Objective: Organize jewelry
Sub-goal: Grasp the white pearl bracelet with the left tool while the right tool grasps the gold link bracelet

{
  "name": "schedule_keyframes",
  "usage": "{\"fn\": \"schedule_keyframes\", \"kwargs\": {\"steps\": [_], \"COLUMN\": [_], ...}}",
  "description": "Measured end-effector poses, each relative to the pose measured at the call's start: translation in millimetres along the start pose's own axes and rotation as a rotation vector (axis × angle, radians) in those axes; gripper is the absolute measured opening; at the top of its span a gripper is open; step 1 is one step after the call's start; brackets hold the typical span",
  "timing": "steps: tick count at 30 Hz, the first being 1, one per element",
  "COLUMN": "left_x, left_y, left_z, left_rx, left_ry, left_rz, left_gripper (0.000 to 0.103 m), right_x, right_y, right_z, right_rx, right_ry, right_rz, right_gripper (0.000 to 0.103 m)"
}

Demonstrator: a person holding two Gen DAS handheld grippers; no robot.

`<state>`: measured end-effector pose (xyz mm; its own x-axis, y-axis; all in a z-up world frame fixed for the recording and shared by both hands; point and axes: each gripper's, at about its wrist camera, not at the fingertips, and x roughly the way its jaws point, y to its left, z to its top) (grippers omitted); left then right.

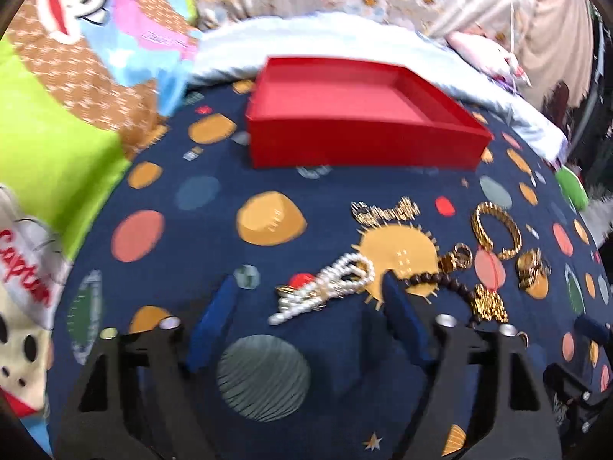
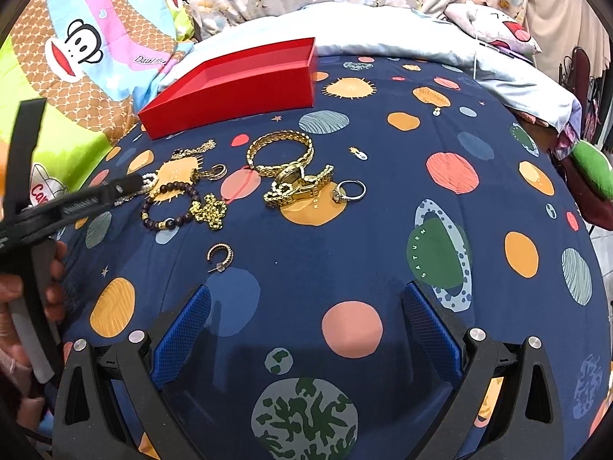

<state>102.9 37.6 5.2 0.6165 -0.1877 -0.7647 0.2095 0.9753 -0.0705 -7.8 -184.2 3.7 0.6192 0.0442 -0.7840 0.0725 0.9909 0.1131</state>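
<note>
An empty red box (image 1: 360, 115) sits at the far side of the navy planet-print cloth (image 1: 230, 176); it also shows in the right wrist view (image 2: 237, 88). Jewelry lies in front of it: a pearl bracelet (image 1: 337, 280), a dark bead bracelet (image 2: 170, 207), a gold bangle (image 2: 281, 151), a gold watch (image 2: 299, 188), a silver ring (image 2: 350, 191), a gold hoop earring (image 2: 220, 255) and gold chains (image 2: 210, 211). My left gripper (image 1: 310, 299) is open, its fingers either side of the pearl bracelet. My right gripper (image 2: 306, 299) is open and empty, nearer than the jewelry.
Cartoon-print bedding (image 2: 88, 50) lies at the left, a pale blue pillow (image 2: 383, 27) behind the box, a green cushion (image 2: 594, 168) at the right edge. The left gripper's body and the hand holding it (image 2: 49, 230) show at the left of the right wrist view.
</note>
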Motion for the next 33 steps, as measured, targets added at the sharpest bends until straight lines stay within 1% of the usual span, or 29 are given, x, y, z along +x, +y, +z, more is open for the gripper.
{"fn": "schedule_keyframes", "kwargs": {"steps": [1,2,5,7,8,9,10,11,12,17,20,23,25,27,29,33], "left_x": [3,3,2,0,-1,-2,-4,-5,-6,-17,-24,-30,-32,-36,-39,-36], "left_y": [-1,-2,-6,-8,-10,-11,-12,-12,-14,-17,-18,-17,-14,-10,-8,-6], "left_z": [-1,-2,-2,-4,-5,-6,-8,-9,-11,-17,-19,-26,-30,-32,-33,-33], "left_rx": [0.001,0.009,0.014,0.018,0.021,0.02,0.016,0.01,0.005,-0.032,-0.051,-0.086,-0.108,-0.139,-0.147,-0.157], "left_ry": [0.012,0.006,0.005,0.002,0.001,0.001,-0.002,-0.005,-0.008,-0.042,-0.064,-0.074,-0.078,-0.091,-0.104,-0.091], "left_rz": [-0.018,-0.016,-0.047,-0.052,-0.054,-0.063,-0.069,-0.071,-0.074,-0.074,-0.064,-0.034,-0.018,-0.007,0.005,-0.001], "left_gripper": [0.064,0.063,0.055,0.042,0.032,0.027,0.026,0.024,0.024,0.023,0.023,0.023,0.023,0.023,0.023,0.023], "right_x": [0,1,3,4,5,6,6,7,8,10,12,16,21,27,30,35], "right_y": [0,0,-2,-2,-2,-1,-1,-1,0,5,8,9,9,9,10,10], "right_z": [0,1,5,8,10,13,15,17,19,26,28,33,36,39,40,46], "right_rx": [-0.001,-0.004,0.004,0.012,0.014,0.016,0.018,0.02,0.023,0.021,0.016,0.019,0.03,0.047,0.048,0.058], "right_ry": [0.001,0.004,0.007,0.008,0.008,0.007,0.005,0.005,0.005,-0.001,-0.002,-0.004,0.003,0.012,0.008,0.002], "right_rz": [-0.002,-0.004,0.009,0.028,0.036,0.042,0.048,0.056,0.065,0.097,0.107,0.115,0.128,0.143,0.136,0.132], "right_gripper": [0.098,0.098,0.098,0.098,0.098,0.096,0.095,0.09,0.085,0.072,0.067,0.062,0.056,0.047,0.045,0.042]}}
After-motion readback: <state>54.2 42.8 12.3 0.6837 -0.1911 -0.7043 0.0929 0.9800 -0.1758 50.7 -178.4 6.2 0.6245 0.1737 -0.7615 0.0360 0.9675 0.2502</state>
